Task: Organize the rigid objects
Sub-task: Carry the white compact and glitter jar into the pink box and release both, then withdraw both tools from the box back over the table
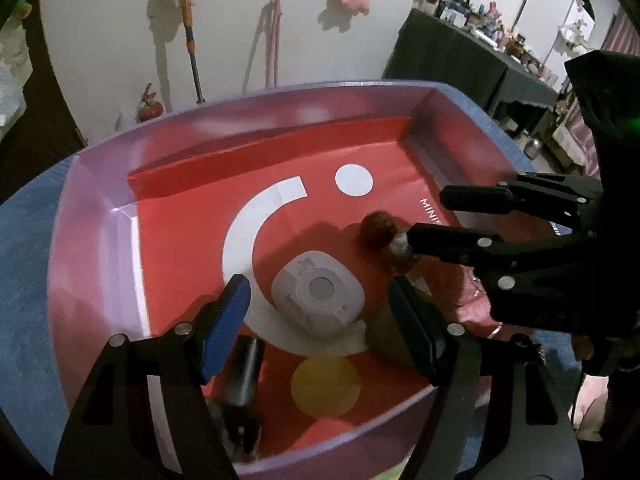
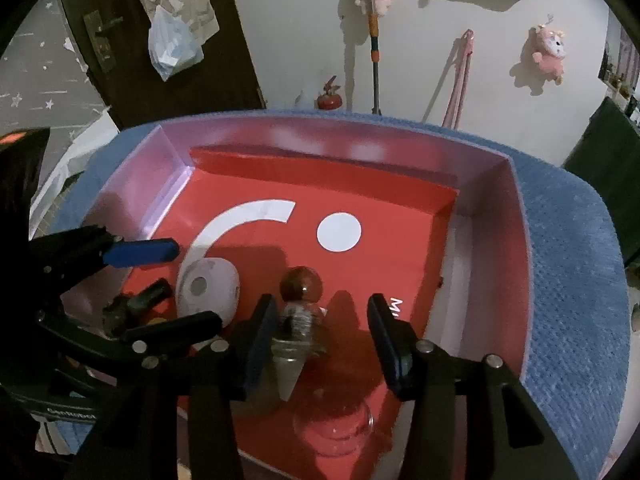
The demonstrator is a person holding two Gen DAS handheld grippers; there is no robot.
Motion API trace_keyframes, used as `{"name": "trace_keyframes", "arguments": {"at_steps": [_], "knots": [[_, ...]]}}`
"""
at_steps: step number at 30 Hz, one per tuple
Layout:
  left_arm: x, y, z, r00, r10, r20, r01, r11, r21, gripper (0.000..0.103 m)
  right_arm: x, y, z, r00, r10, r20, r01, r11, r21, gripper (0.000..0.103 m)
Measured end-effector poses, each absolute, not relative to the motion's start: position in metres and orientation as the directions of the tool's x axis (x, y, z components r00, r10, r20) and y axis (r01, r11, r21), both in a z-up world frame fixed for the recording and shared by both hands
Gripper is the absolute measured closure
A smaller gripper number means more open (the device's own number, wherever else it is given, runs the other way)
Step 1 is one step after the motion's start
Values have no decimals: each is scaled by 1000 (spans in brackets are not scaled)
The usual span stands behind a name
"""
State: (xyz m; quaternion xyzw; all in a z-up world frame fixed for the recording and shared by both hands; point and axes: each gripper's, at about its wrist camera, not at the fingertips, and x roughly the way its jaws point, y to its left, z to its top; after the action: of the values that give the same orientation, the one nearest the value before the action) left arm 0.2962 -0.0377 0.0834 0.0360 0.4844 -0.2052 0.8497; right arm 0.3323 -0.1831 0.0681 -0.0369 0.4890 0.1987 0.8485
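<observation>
Release step: both tools stand released over the pink box (image 2: 516, 216).
Left tool (image 1: 320, 320) straddles the white device (image 1: 318, 298), right tool (image 2: 322, 340) the glass bottle (image 2: 298, 320); next, withdraw both clear.

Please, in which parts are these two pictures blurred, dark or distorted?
Left wrist view: fisheye bends the box rim; dim light; the dark cylinder near the bottom is blurred. Right wrist view: same curvature; the clear glass piece is hard to outline; soft sheen on the far wall.
</observation>
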Motion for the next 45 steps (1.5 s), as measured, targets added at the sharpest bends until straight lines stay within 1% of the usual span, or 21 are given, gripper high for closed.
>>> {"name": "trace_keyframes", "arguments": {"at_steps": [2,4,9,11,15,17,21,26,28,31,36,39,45], "knots": [[289,-34,91,469,-316,-825,376,917,-137,32,327,-185,77,456,307,-835,-370,919,136,48],[279,-31,102,498,-317,-807,366,921,-136,27,319,-187,86,476,312,-822,-369,920,136,43],[244,-20,131,584,-332,-741,350,926,-139,24,289,-194,118,535,336,-775,-366,919,146,34],[228,-16,142,616,-335,-713,344,928,-139,16,277,-197,130,558,345,-755,-364,919,151,31],[189,-7,163,696,-340,-632,334,933,-134,10,239,-203,159,624,366,-691,-373,916,148,23],[171,-4,171,726,-341,-597,328,935,-135,8,218,-206,171,651,376,-659,-381,913,145,17],[135,0,181,778,-335,-531,313,940,-135,8,174,-210,188,715,370,-593,-382,917,112,1],[98,1,177,825,-310,-473,284,950,-127,6,124,-217,193,777,343,-528,-360,930,73,0],[82,1,170,852,-272,-448,256,962,-98,6,104,-219,189,798,331,-504,-345,936,69,0],[66,0,159,864,-255,-434,242,967,-85,6,80,-223,177,824,302,-479,-311,948,63,0],[43,-5,132,873,-215,-437,205,976,-72,6,54,-222,149,858,253,-447,-256,965,54,0],[35,-7,113,871,-190,-453,175,982,-74,6,44,-222,129,865,228,-446,-238,971,36,0],[32,-12,84,840,-176,-513,163,984,-71,6,41,-220,86,851,198,-487,-194,979,60,0]]}}
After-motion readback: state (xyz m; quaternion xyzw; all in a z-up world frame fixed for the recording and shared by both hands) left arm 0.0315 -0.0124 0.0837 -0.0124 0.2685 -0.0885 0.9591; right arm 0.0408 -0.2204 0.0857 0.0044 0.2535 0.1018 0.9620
